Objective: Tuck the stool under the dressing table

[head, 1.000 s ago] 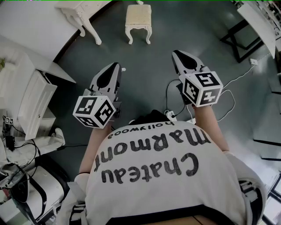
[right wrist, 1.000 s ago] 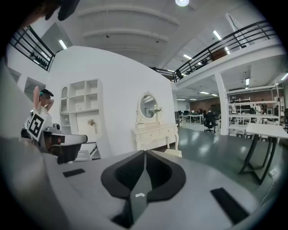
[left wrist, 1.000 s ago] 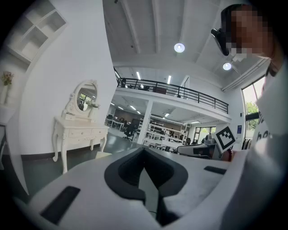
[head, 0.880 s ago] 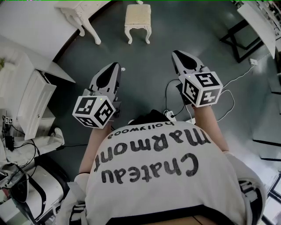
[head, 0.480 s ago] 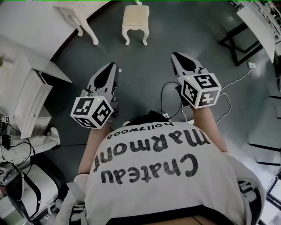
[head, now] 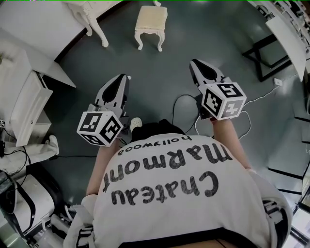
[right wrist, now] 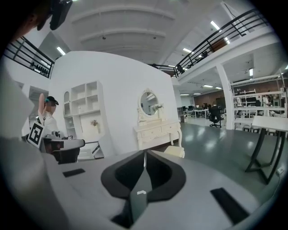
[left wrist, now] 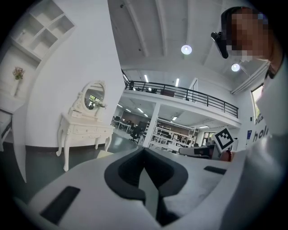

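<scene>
The cream stool (head: 150, 24) stands on the dark floor at the top of the head view, just right of the white dressing table (head: 89, 12) and out from under it. My left gripper (head: 124, 76) and right gripper (head: 193, 61) are held in the air side by side, well short of the stool, both shut and empty. In the left gripper view the shut left gripper (left wrist: 145, 150) points toward the dressing table (left wrist: 85, 130). In the right gripper view the shut right gripper (right wrist: 145, 152) points at the dressing table (right wrist: 157, 132) and the stool (right wrist: 175, 152).
A white cabinet (head: 26, 101) stands at the left. A black-framed table (head: 271, 48) is at the upper right. Cables (head: 186, 104) trail on the floor near my feet. A person (right wrist: 48, 117) stands by the wall shelves (right wrist: 85, 112).
The left-hand furniture has slid down and out of the view as I step forward. Both grippers have drifted slightly toward the stool, still shut. A shoe tip now shows below the left gripper.
</scene>
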A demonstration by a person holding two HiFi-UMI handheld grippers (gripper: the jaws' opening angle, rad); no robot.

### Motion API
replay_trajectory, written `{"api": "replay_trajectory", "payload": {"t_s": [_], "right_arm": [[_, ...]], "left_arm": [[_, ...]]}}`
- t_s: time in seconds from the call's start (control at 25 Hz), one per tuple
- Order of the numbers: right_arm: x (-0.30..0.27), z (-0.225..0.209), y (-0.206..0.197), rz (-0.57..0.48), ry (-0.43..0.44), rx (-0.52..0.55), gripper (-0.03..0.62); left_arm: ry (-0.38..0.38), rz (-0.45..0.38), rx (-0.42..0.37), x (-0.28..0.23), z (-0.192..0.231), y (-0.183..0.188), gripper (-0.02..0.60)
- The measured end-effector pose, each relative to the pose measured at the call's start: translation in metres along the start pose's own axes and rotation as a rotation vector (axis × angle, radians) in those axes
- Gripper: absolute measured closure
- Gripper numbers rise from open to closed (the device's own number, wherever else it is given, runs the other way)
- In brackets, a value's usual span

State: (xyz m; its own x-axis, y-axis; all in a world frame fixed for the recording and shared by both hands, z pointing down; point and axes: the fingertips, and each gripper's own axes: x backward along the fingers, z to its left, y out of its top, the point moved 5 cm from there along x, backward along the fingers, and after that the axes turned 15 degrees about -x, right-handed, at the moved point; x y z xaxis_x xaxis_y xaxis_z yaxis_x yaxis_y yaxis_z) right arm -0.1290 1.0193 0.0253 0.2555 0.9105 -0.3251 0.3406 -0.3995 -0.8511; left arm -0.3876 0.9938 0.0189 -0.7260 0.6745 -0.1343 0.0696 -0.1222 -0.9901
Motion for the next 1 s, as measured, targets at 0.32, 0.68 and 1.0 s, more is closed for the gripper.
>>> {"api": "replay_trajectory", "payload": {"t_s": [0.32, 0.68, 1.0], "right_arm": [[-0.055, -0.018, 0.013, 0.008, -0.071, 0.008, 0.559], [-0.152, -0.040, 0.086, -0.067, -0.168, -0.063, 0.560], [-0.250, -0.035, 0.126, -0.101, -0.173, -0.071, 0.559]], "left_arm": [[-0.066, -0.006, -0.016, -0.061, 0.048, 0.000, 0.558], [-0.169, -0.014, -0.063, -0.170, 0.149, 0.040, 0.558], [-0.213, -0.033, -0.094, -0.238, 0.232, 0.065, 0.558]]}}
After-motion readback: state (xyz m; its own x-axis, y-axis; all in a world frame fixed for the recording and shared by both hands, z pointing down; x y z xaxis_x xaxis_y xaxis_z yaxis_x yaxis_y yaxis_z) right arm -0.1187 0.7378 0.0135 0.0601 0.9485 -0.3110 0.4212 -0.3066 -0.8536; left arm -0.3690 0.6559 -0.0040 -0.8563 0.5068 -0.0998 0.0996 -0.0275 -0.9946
